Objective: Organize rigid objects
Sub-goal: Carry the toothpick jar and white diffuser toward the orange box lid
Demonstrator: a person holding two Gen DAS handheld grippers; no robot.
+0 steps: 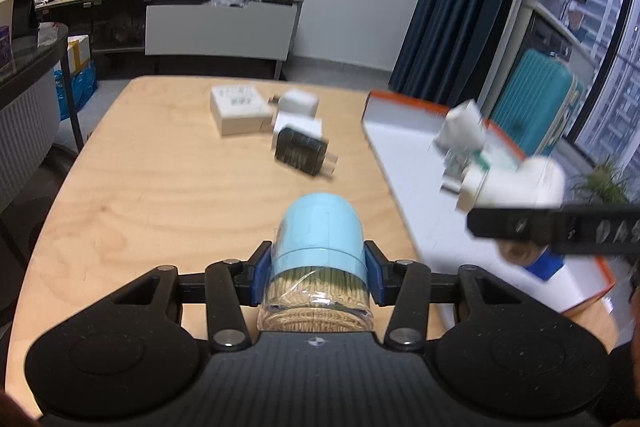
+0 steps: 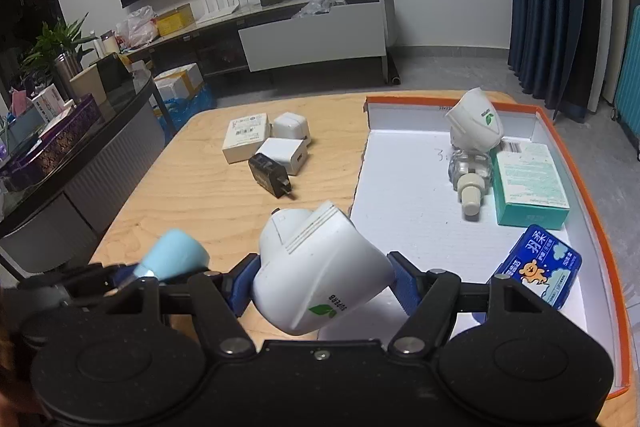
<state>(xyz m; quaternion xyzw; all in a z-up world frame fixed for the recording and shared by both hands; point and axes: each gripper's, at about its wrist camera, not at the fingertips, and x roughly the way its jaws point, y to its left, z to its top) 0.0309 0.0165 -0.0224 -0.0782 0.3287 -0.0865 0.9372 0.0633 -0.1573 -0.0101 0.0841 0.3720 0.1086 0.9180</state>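
Right wrist view: light plywood table [image 2: 208,203], rounded corners, smooth grain. On its right side sits a shallow white cardboard tray [image 2: 404,195] with an orange rim. Inside the tray: a teal-and-white carton [image 2: 530,183] lying flat by the right wall, a blue glossy tissue pack [image 2: 540,267] with a cartoon bear nearer the camera, and a white plastic plug-in vaporizer [image 2: 474,143] with a clear bottle and ribbed cream cap, tipped over just left of the carton.

Mid-table, well apart from the tray, a cluster: flat white box [image 2: 245,137], two white cube chargers [image 2: 291,126] [image 2: 283,155], and a black ribbed charger [image 2: 269,174] with prongs out, touching the lower white one.

Right gripper [image 2: 322,283]: blue pads clamped on both sides of a second white vaporizer body [image 2: 320,275], matte plastic, vent slots on top, green leaf logo; held over the table edge just left of the tray.

Left wrist view: left gripper [image 1: 318,273] closed on a toothpick jar [image 1: 318,255], a cylinder with a pale blue domed cap and a clear base packed with wooden toothpicks, pads squeezing it at the cap/base seam, held above the near part of the table. The right gripper's load shows blurred at right over the tray.
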